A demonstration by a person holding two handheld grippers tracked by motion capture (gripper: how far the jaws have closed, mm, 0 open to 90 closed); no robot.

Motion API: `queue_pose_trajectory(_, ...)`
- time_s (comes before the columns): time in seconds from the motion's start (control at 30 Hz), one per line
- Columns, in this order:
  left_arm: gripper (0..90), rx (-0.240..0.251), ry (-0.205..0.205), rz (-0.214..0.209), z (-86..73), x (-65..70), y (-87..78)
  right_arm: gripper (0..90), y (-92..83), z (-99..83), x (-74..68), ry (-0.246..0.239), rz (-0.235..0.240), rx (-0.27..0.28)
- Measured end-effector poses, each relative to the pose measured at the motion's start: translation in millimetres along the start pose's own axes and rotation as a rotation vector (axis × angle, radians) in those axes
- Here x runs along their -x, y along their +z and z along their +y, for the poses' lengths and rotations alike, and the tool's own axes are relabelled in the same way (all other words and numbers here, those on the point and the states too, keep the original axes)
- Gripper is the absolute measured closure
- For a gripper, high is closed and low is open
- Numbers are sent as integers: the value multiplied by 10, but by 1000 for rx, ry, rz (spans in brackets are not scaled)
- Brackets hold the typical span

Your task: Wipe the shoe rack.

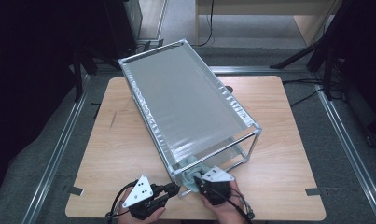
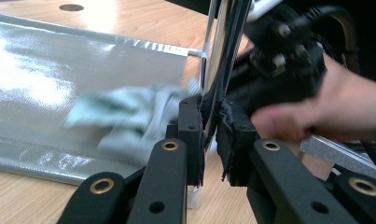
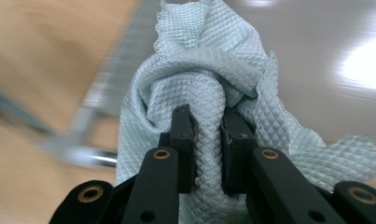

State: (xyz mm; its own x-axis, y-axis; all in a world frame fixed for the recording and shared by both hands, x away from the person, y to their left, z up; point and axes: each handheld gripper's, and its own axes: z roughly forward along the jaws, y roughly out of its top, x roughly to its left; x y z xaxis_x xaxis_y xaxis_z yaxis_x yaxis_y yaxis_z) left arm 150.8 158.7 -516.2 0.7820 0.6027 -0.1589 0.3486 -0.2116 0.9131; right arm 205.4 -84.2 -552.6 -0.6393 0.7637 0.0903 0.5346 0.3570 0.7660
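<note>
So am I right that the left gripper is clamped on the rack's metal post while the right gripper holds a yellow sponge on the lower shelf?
Not quite: the right gripper holds a pale green cloth, not a yellow sponge, as the right gripper view shows. The left gripper is indeed clamped on the rack's post.

Pale green quilted cloth [image 3: 213, 74], bunched, on lower shelf at metal rack's [image 1: 185, 93] near corner

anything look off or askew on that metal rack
Yes: the rack sits skewed, diagonal to the table edges. Otherwise nothing looks damaged or spilled; the left gripper clamps its corner post while the right gripper pinches a bunched pale-green cloth.
</note>
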Motion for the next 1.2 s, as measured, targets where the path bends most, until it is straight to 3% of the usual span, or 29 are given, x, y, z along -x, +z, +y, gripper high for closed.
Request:
queue_pose_trajectory(0.2, 803, 0, -1, -1, -1, 4, 6, 777, -287, 19, 485, 40, -147, -20)
queue_pose_trajectory(0.33, 803, -1, 1, 2, 1, 6, 10, 779, -455, -64, 873, 86, -295, -27)
queue_pose_trajectory(0.37, 803, -1, 1, 2, 1, 7, 13, 780, -472, -108, 955, 106, -313, -22)
queue_pose_trajectory(0.43, 803, -3, 3, 3, 4, 5, 17, 781, -473, -181, 1018, 171, -284, 3)
queue_pose_trajectory(0.53, 803, -1, 3, 3, 1, 5, 18, 782, -429, -173, 922, 133, -287, -19)
queue_pose_trajectory(0.57, 804, -1, 4, 5, 1, 6, 18, 781, -384, -152, 757, 108, -245, -26)
queue_pose_trajectory(0.67, 803, 0, 1, 3, 1, -8, 23, 780, -321, -139, 531, 72, -192, -30)
queue_pose_trajectory(0.83, 804, 0, 3, 5, 0, -6, 27, 776, -189, -80, -28, 1, 17, -43)
queue_pose_trajectory(0.87, 804, 0, 3, 5, 0, -6, 27, 776, -189, -80, -28, 1, 17, -43)
queue_pose_trajectory(0.9, 804, -2, 4, 3, 1, -10, 26, 776, -141, -60, -240, -36, 90, -52)
queue_pose_trajectory(0.93, 804, -3, 5, 3, 0, -10, 26, 777, -130, -49, -293, -50, 84, -57)
queue_pose_trajectory(1.0, 804, -3, 6, 3, 0, -10, 26, 779, -124, -36, -279, -43, 88, -59)
queue_pose_trajectory(1.07, 804, -4, 5, 3, -1, -10, 26, 782, -136, -34, -153, -16, 82, -52)
queue_pose_trajectory(1.2, 804, -4, 2, 1, -3, -10, 26, 782, -223, -45, 211, 27, -35, -40)
